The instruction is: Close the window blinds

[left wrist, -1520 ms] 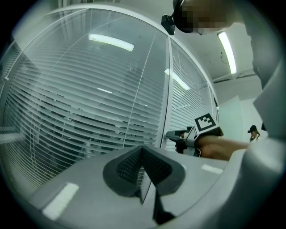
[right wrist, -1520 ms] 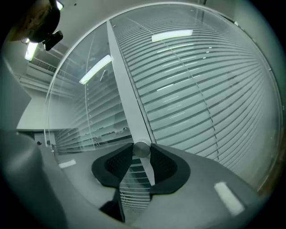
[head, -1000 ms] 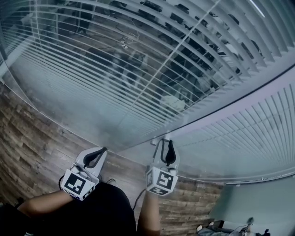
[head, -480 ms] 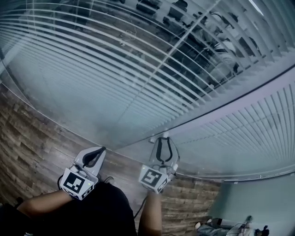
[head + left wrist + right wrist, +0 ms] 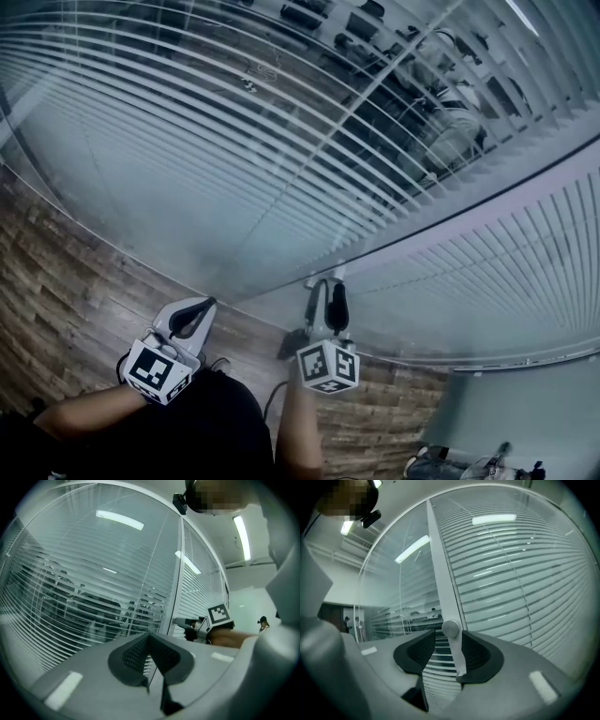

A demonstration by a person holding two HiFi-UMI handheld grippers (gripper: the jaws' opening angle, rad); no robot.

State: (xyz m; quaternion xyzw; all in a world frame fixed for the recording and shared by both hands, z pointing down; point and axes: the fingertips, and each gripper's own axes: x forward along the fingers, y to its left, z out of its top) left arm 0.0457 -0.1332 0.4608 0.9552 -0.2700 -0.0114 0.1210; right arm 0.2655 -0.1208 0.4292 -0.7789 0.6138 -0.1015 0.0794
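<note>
Landmark: white frame post (image 5: 439, 564) between two glazed panes. The left blinds (image 5: 234, 141) sit behind the glass to the left of the post in the head view, with slats tilted partly open; a room with dark furniture shows through the gaps higher up. The right blinds (image 5: 487, 272), on the other side of the post, have slats lying flat with nothing seen through them. A round metal knob (image 5: 450, 628) with a flat lever (image 5: 458, 658) hanging from it is mounted low on the post. The right claw (image 5: 330, 287) is at the post, jaws opening, with knob and lever between them. The lever lies against one pad (image 5: 480, 651) and there is a clear gap to the other, so the grip is released. The left claw (image 5: 208, 306) is held off to the left of the post, apart from the knob, jaws clenched tip to tip on nothing. The wood-plank floor (image 5: 66, 281) shows below the panes, left of the post
</note>
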